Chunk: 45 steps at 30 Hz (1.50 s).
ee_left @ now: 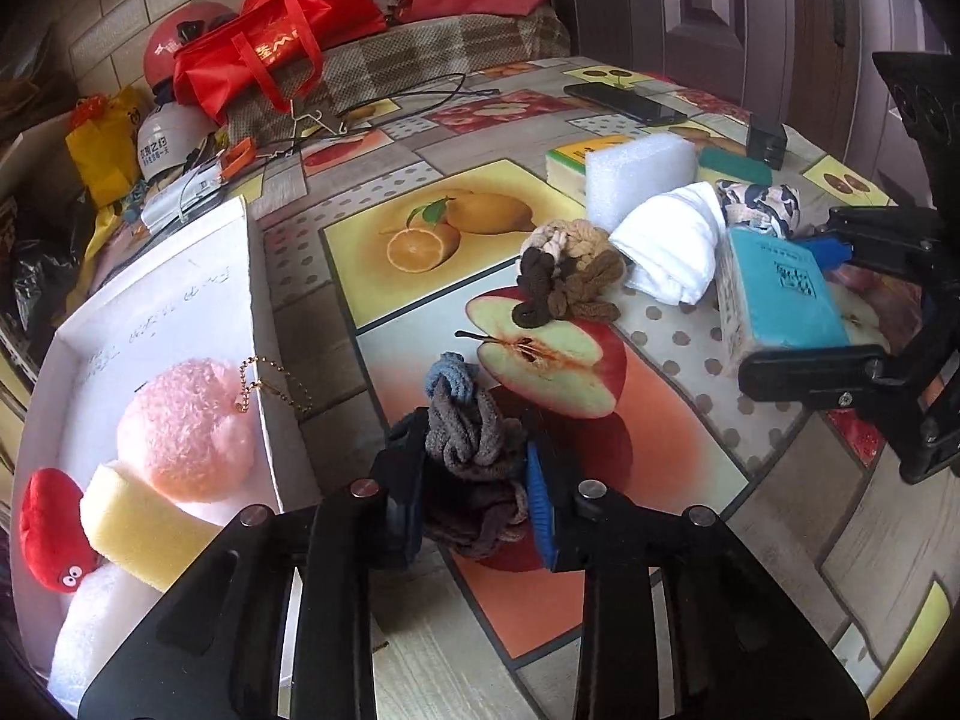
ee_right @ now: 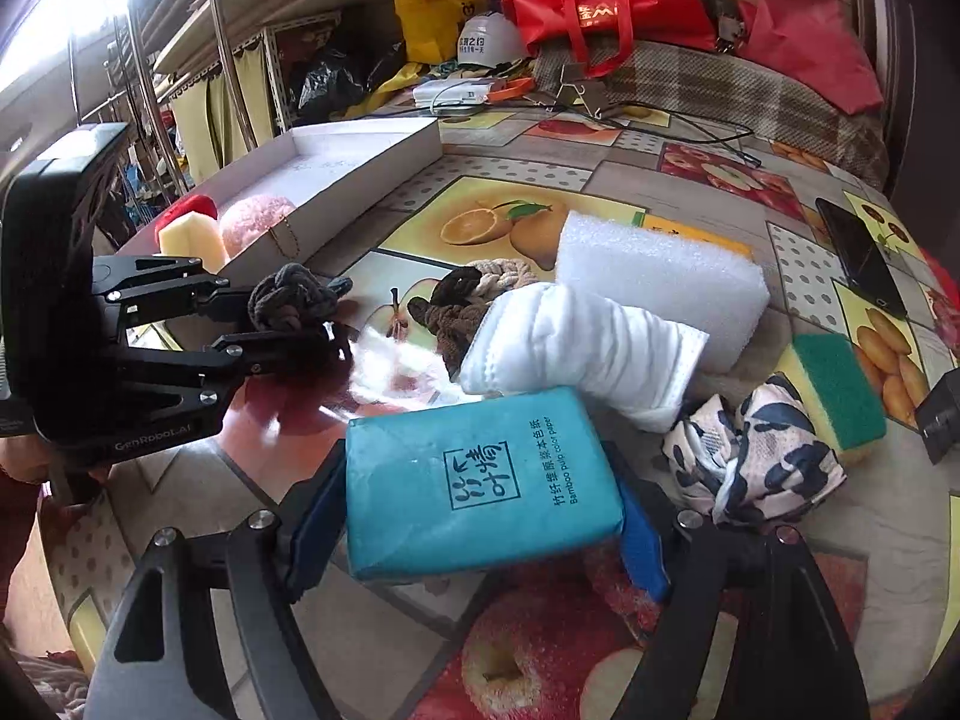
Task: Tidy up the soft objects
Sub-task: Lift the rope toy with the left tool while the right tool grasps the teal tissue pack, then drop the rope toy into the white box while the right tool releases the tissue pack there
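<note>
My left gripper (ee_left: 474,480) is shut on a grey knotted sock bundle (ee_left: 474,432), just right of the white box (ee_left: 180,300). It also shows in the right wrist view (ee_right: 324,324) with the bundle (ee_right: 288,297). The box holds a pink plush ball (ee_left: 186,429), a yellow sponge (ee_left: 138,522), a red plush (ee_left: 51,528) and white foam (ee_left: 96,618). My right gripper (ee_right: 474,510) is shut on a teal tissue pack (ee_right: 480,486), which also shows in the left wrist view (ee_left: 774,294).
On the fruit-print table lie a brown and cream knotted bundle (ee_left: 570,276), a white rolled cloth (ee_left: 672,240), a white foam block (ee_left: 636,174), a patterned cloth (ee_right: 756,450), a green-yellow sponge (ee_right: 834,390) and a phone (ee_left: 624,102). Bags and helmets (ee_left: 180,42) crowd the far side.
</note>
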### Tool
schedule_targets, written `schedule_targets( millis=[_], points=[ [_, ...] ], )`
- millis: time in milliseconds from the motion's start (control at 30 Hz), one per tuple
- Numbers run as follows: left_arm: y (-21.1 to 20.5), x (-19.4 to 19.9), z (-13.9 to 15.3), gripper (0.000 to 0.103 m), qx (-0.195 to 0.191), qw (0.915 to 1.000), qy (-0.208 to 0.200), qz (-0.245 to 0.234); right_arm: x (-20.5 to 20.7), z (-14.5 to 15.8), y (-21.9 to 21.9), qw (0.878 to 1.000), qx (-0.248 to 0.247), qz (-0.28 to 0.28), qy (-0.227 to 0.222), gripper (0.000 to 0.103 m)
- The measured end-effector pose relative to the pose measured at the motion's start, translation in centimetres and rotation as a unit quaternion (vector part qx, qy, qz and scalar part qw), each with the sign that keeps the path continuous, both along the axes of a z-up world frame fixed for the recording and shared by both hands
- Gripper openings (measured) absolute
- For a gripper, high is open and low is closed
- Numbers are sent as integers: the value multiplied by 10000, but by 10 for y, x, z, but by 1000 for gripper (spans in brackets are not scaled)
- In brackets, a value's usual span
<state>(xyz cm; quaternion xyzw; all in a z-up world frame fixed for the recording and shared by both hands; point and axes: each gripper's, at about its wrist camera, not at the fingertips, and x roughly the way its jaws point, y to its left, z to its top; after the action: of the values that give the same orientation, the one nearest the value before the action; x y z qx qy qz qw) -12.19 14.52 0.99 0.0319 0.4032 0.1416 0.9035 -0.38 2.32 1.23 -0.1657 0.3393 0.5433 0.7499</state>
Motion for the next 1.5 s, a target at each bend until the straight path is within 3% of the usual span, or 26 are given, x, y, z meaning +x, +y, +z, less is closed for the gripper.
schedule_targets(
  millis=[100, 233, 400, 567, 967, 1100, 1333, 1500],
  points=[
    [-12, -2, 3, 26, 248, 9995, -93, -189, 1, 13, -18, 9985, 505, -190, -126, 78],
    [-21, -19, 21, 26, 386, 9952, -828, -359, -1, 22, -29, 9953, 844, -375, -303, 78],
    [-31, -57, 46, 26, 920, 9734, -2095, 135, -3, 33, -39, 9882, 1233, -655, -632, 78],
    [-24, -87, 59, 27, 1163, 9539, -2658, 775, -13, 36, -39, 9804, 1451, -877, -1002, 78],
    [34, -125, 57, 27, 832, 9372, -2794, 1914, -33, 32, -6, 9772, 1492, -653, -1364, 78],
    [64, -142, 52, 27, 767, 9274, -2735, 2433, -47, 33, 14, 9746, 1510, -451, -1593, 78],
    [110, -164, 43, 27, 632, 9170, -2548, 3002, -54, 36, 47, 9740, 1557, -326, -1612, 78],
    [129, -163, 40, 27, 575, 9189, -2491, 3006, -60, 38, 70, 9733, 1679, -307, -1537, 78]
  ],
)
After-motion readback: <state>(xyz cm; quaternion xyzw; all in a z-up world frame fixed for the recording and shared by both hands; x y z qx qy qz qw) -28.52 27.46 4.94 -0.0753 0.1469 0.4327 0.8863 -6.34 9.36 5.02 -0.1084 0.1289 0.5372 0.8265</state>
